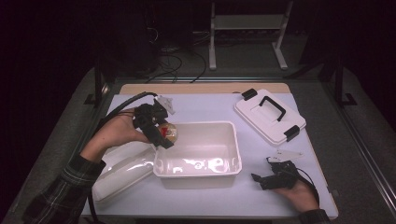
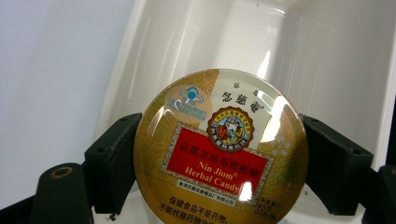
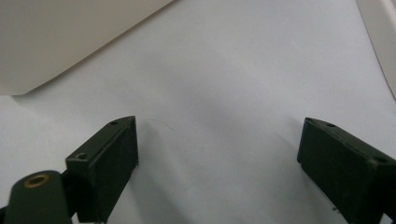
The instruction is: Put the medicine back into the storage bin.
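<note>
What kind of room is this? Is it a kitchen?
Probably not a kitchen: it looks like a lab or workshop for recording handling work. A white-covered table stands in a dark room, cables trail on the floor behind it, and a person holds a claw gripping a candy tin.

The left hand-held gripper [image 1: 161,133] holds the candy tin [image 1: 169,132] over the tub [image 1: 219,164], at its left rim. The lid [image 1: 269,116] lies behind the right hand-held gripper [image 1: 262,179], the tub to its left.
</note>
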Action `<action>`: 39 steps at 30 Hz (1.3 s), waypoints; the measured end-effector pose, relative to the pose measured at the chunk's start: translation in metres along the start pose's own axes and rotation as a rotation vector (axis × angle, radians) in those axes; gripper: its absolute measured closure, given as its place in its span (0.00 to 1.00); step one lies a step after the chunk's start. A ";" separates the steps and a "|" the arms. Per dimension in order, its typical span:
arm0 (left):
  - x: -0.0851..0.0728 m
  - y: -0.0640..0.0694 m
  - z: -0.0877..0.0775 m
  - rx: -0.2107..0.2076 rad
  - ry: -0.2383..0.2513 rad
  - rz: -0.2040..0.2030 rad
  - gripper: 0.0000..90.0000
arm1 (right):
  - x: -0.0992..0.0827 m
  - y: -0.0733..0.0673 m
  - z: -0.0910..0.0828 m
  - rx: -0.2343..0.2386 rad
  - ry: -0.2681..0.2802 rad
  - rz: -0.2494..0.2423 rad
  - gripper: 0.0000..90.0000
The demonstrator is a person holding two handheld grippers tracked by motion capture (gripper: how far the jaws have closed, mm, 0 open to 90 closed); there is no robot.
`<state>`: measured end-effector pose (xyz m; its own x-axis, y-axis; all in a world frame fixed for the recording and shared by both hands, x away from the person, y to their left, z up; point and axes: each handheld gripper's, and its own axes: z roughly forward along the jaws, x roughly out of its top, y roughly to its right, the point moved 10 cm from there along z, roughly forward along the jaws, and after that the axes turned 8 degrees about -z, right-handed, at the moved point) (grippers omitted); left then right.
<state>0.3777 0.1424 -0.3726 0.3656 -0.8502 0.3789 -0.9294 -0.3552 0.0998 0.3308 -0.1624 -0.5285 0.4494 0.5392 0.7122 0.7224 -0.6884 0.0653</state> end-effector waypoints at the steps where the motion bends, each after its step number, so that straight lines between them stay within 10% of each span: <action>1: 0.001 0.002 0.003 -0.002 -0.007 0.007 0.22 | 0.000 0.000 0.000 0.000 0.000 0.000 0.13; 23: -0.013 0.010 0.056 -0.018 -0.085 0.040 0.22 | 0.000 0.000 0.000 0.000 0.001 0.000 0.13; 39: -0.011 0.010 0.039 -0.010 -0.020 0.035 0.18 | 0.000 0.000 0.000 -0.001 -0.001 0.001 0.13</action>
<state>0.3663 0.1326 -0.4114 0.3333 -0.8698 0.3638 -0.9422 -0.3208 0.0963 0.3306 -0.1623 -0.5285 0.4502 0.5391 0.7118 0.7215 -0.6893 0.0657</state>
